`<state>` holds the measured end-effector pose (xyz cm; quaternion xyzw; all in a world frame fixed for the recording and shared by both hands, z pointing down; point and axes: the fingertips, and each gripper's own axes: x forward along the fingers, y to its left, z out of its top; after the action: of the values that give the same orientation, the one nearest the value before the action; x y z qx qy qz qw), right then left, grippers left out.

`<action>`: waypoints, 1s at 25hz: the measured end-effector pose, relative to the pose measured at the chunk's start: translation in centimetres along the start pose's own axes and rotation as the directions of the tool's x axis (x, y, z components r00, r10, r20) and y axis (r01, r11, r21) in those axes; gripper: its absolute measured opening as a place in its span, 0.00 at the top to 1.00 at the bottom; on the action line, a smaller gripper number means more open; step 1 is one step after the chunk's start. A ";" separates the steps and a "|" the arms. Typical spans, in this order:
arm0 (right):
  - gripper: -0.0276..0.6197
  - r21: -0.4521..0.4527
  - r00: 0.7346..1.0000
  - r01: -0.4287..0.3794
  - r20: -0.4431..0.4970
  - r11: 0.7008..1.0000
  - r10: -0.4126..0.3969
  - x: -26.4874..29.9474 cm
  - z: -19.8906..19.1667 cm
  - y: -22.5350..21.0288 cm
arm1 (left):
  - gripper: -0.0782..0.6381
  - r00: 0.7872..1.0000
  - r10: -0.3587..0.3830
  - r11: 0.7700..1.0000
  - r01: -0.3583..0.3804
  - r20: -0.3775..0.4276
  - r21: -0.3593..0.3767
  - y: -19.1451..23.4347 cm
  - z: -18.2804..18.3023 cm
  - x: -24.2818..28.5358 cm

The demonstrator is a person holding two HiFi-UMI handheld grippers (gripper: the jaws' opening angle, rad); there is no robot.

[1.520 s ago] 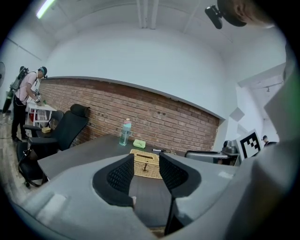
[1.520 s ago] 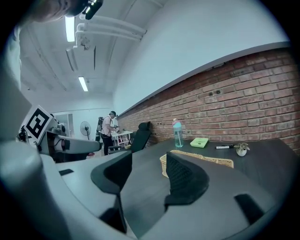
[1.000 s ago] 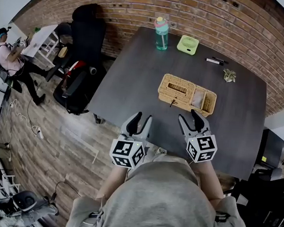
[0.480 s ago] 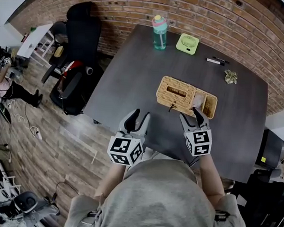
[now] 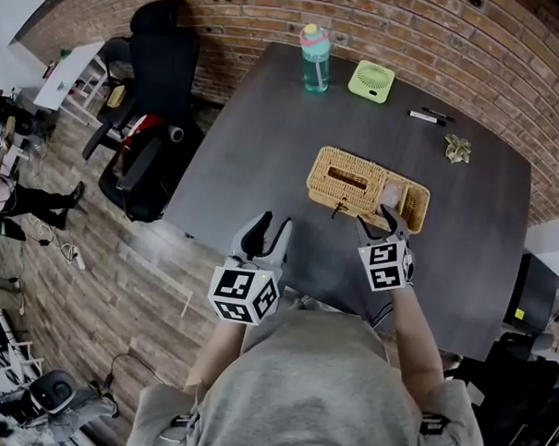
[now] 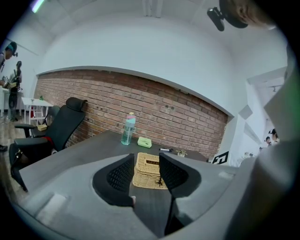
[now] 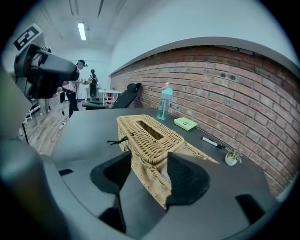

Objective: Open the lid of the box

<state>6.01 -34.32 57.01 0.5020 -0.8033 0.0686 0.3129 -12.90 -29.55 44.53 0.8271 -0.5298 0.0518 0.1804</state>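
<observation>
The woven wicker box (image 5: 355, 182) lies mid-table, its slotted lid (image 5: 348, 177) down on the left part. The right part shows an open compartment (image 5: 410, 203). A small black loop (image 5: 338, 209) hangs at the box's front. My right gripper (image 5: 374, 220) is open at the box's near side. In the right gripper view the box's near corner (image 7: 151, 154) lies between the spread jaws of the right gripper (image 7: 149, 161), with the loop (image 7: 117, 139) to the left. My left gripper (image 5: 268, 232) stands open and empty near the table's front edge. The box (image 6: 149, 169) shows far ahead of the left gripper (image 6: 146, 161).
A teal bottle (image 5: 314, 58), a green fan (image 5: 372, 81), a pen (image 5: 425, 117) and a small plant (image 5: 457, 148) sit along the dark table's (image 5: 255, 152) far side. Black chairs (image 5: 161, 83) stand left of the table. A brick wall runs behind.
My right gripper has moved forward to the box, so its jaws now stand about the near corner. The left gripper has barely shifted.
</observation>
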 end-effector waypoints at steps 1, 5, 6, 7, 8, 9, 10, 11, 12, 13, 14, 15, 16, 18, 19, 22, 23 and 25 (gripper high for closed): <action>0.61 -0.010 1.000 0.003 -0.013 1.000 -0.003 0.2 -0.1 0.0 | 0.66 1.000 0.004 1.000 -0.004 0.000 0.000 0.1 0.0 -0.1; 0.61 -0.036 0.999 0.029 -0.031 0.999 -0.030 0.7 -0.2 -0.4 | 0.66 1.000 0.021 1.000 -0.021 0.008 -0.003 0.0 -0.1 -0.4; 0.61 -0.041 0.999 0.040 -0.034 0.998 -0.041 0.8 -0.4 -0.5 | 0.66 1.000 0.023 1.000 -0.023 0.009 -0.004 -0.1 -0.1 -0.5; 0.61 -0.046 0.998 0.049 -0.041 0.998 -0.051 0.8 -0.5 -0.7 | 0.66 1.000 0.025 1.000 -0.025 0.009 -0.004 -0.2 -0.3 -0.5; 0.61 -0.052 0.997 0.056 -0.048 0.997 -0.059 0.9 -0.7 -0.7 | 0.66 1.000 0.026 1.000 -0.026 0.007 -0.004 -0.2 -0.4 -0.7; 0.61 -0.057 0.997 0.061 -0.054 0.996 -0.064 1.0 -0.8 -0.7 | 0.66 1.000 0.027 1.000 -0.027 0.005 -0.004 -0.3 -0.5 -0.8; 0.61 -0.063 0.996 0.065 -0.058 0.996 -0.069 1.1 -0.8 -0.7 | 0.66 1.000 0.027 1.000 -0.027 0.003 -0.004 -0.3 -0.6 -0.9; 0.61 -0.069 0.995 0.069 -0.061 0.995 -0.074 1.1 -0.8 -0.7 | 0.66 1.000 0.026 1.000 -0.026 0.001 -0.004 -0.3 -0.7 -1.0; 0.61 -0.073 0.995 0.075 -0.064 0.994 -0.080 1.1 -0.7 -0.7 | 0.66 1.000 0.026 1.000 -0.026 0.000 -0.004 -0.3 -0.8 -1.1; 0.61 -0.077 0.994 0.082 -0.067 0.994 -0.087 1.2 -0.7 -0.7 | 0.66 1.000 0.024 1.000 -0.024 0.000 -0.004 -0.3 -0.8 -1.2; 0.61 -0.078 0.993 0.089 -0.071 0.993 -0.095 1.2 -0.6 -0.7 | 0.66 1.000 0.022 1.000 -0.022 -0.001 -0.003 -0.4 -0.7 -1.2; 0.61 -0.080 0.992 0.095 -0.075 0.992 -0.101 1.3 -0.6 -0.8 | 0.66 1.000 0.019 1.000 -0.019 -0.001 0.000 -0.4 -0.7 -1.2; 0.61 -0.082 0.991 0.099 -0.080 0.992 -0.105 1.4 -0.5 -0.8 | 0.66 1.000 0.016 1.000 -0.016 -0.001 0.002 -0.4 -0.7 -1.1; 0.61 -0.090 0.990 0.099 -0.086 0.991 -0.107 1.5 -0.4 -0.8 | 0.66 1.000 0.007 1.000 -0.007 -0.001 0.007 -0.4 -0.5 -1.0; 0.61 -0.091 0.991 0.098 -0.087 0.991 -0.106 1.5 -0.4 -0.8 | 0.66 1.000 0.003 1.000 -0.003 0.000 0.009 -0.4 -0.4 -0.9; 0.61 -0.078 0.991 0.092 -0.088 0.993 -0.099 1.4 -0.5 -0.8 | 0.66 1.000 -0.007 1.000 0.007 0.001 0.009 -0.4 -0.4 -0.7; 0.61 -0.071 0.991 0.090 -0.089 0.993 -0.096 1.3 -0.5 -0.8 | 0.66 1.000 -0.011 1.000 0.011 0.000 0.008 -0.4 -0.4 -0.6; 0.61 -0.062 0.992 0.088 -0.089 0.994 -0.093 1.2 -0.5 -0.8 | 0.66 1.000 -0.018 1.000 0.018 -0.001 0.008 -0.4 -0.4 -0.4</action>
<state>6.56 -35.47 57.93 0.5249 -0.7661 0.0539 0.3669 -12.68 -28.93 44.66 0.8325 -0.5221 0.0527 0.1779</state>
